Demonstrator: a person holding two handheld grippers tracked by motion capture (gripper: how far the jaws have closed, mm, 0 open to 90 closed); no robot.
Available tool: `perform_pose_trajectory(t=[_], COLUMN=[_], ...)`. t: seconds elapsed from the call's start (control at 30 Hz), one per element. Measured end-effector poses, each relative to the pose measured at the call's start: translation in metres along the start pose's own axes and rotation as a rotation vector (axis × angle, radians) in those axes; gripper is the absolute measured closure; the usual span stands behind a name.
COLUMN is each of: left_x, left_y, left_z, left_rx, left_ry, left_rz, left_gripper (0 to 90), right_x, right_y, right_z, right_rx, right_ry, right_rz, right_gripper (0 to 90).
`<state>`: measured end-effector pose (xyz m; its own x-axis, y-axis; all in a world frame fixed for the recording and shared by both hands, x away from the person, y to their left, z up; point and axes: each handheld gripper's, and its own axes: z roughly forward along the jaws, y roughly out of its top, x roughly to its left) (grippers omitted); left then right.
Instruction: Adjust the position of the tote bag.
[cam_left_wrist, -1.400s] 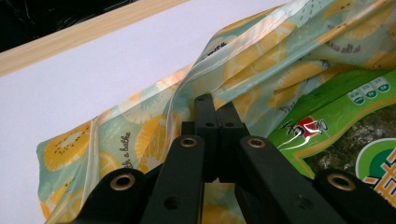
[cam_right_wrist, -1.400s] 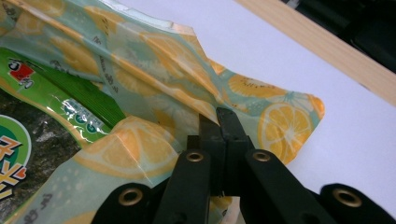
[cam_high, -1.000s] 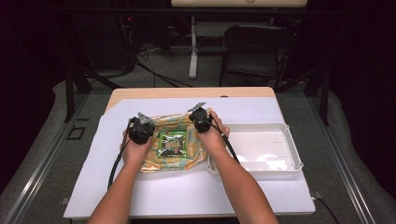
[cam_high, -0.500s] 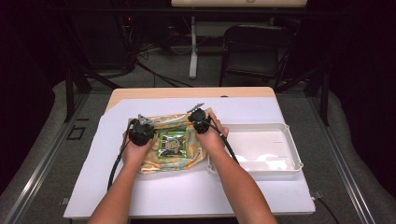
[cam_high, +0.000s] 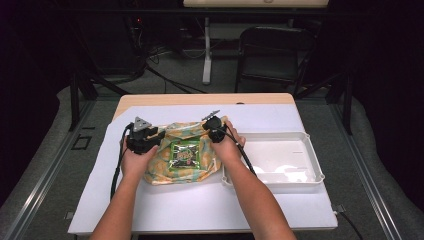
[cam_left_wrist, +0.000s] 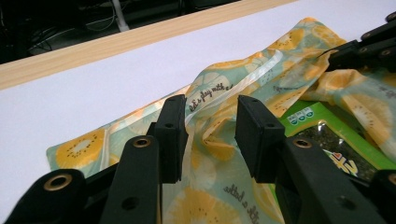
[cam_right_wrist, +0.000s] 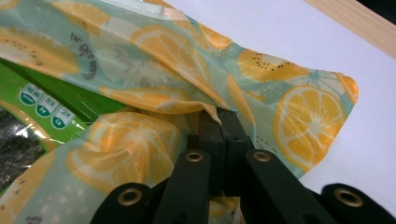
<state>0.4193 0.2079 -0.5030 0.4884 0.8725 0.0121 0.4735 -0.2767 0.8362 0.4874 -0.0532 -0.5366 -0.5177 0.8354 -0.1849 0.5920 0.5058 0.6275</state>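
Note:
A pale green bag (cam_high: 160, 169) printed with orange slices lies on the white table cover, with a green snack packet (cam_high: 184, 155) at its middle. My left gripper (cam_high: 157, 136) hovers over the bag's left edge. Its jaws have just been opening and stand apart in the left gripper view (cam_left_wrist: 211, 128), a fold of the bag (cam_left_wrist: 261, 79) showing between them untouched, the packet (cam_left_wrist: 322, 135) to the right. My right gripper (cam_high: 216, 131) is shut on the bag's far right edge. In its own view (cam_right_wrist: 223, 122) the fabric (cam_right_wrist: 154, 56) is pinched between the pads, beside the packet (cam_right_wrist: 42, 112).
A white plastic tray (cam_high: 300, 176) sits right of the bag, close to my right forearm. The white cover (cam_high: 200, 210) runs to the front edge, with a wooden strip (cam_high: 200, 99) at the far edge. A dark chair (cam_high: 280, 50) stands beyond the table.
My left gripper's jaws have opened, let go of the bag's left edge and lifted a little. The right gripper has stayed put, still gripping the bag.

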Motion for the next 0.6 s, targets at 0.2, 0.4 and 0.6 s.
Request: perform_pose_trajectory(t=[0.2, 0.4, 0.6], left_x=[-0.001, -0.001, -0.006], left_y=[-0.005, -0.017, -0.024], left_z=[0.005, 0.020, 0.032], left_rx=[0.061, 0.161, 0.240], left_ry=[-0.019, -0.024, 0.001], left_rz=[0.015, 0.028, 0.078], left_gripper=[65.1, 70.9, 79.3], right_x=[-0.005, -0.007, -0.009], right_y=[0.001, 0.001, 0.001], right_z=[-0.001, 0.000, 0.001], right_rx=[0.005, -0.003, 0.001], right_ry=[0.023, 0.019, 0.022], right_rz=[0.042, 0.055, 0.078], right_gripper=[90.0, 90.0, 89.6])
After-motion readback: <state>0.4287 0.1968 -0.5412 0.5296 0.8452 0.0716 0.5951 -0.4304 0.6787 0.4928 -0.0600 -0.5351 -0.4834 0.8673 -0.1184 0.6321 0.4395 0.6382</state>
